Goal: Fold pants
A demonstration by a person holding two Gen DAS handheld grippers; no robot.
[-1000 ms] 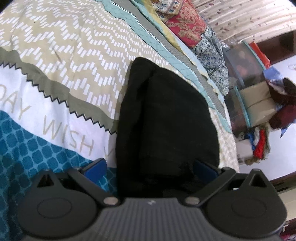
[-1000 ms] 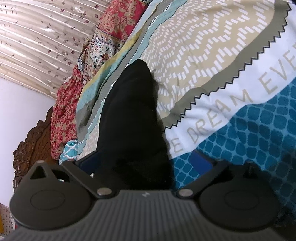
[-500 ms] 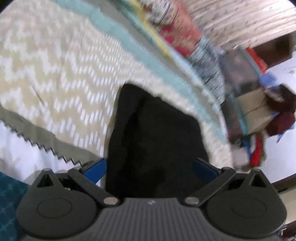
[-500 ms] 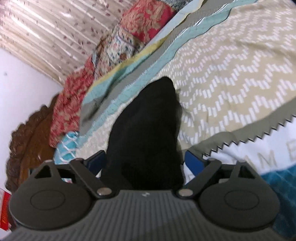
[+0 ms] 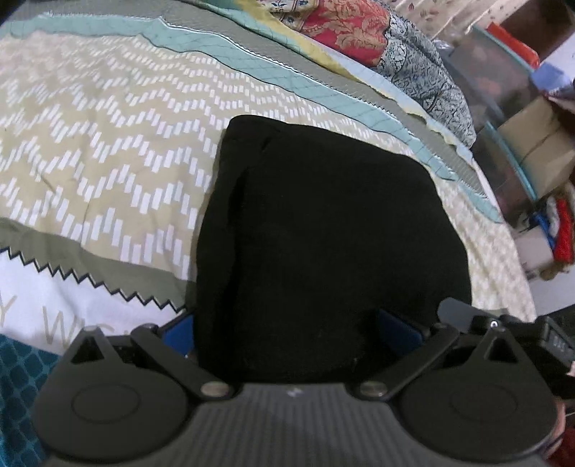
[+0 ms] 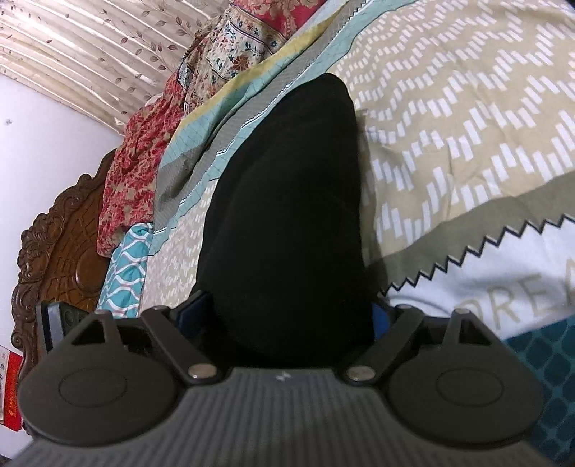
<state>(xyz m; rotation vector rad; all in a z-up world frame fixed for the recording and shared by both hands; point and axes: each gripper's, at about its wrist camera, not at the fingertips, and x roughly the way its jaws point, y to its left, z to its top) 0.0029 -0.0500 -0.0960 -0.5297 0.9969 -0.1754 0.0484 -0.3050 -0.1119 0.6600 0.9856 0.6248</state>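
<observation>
The black pants (image 5: 323, 230) lie folded into a compact stack on the patterned bedspread (image 5: 107, 143). My left gripper (image 5: 287, 334) stands open with its blue pads on either side of the stack's near edge, the cloth filling the gap between them. In the right wrist view the pants (image 6: 287, 201) show as a long dark mound. My right gripper (image 6: 291, 316) is also open, its blue pads straddling the near end of the cloth. The fingertips of both are partly hidden by the fabric.
Red and blue floral quilts (image 5: 363, 32) are piled at the bed's far side. Storage boxes and clothes (image 5: 532, 136) stand beyond the bed's right edge. A carved wooden headboard (image 6: 57, 233) and curtain (image 6: 90, 43) show in the right wrist view.
Both grippers have moved forward along the bed with the pants between their fingers. The stack now lies farther up on the chevron part of the bedspread and looks flatter and wider.
</observation>
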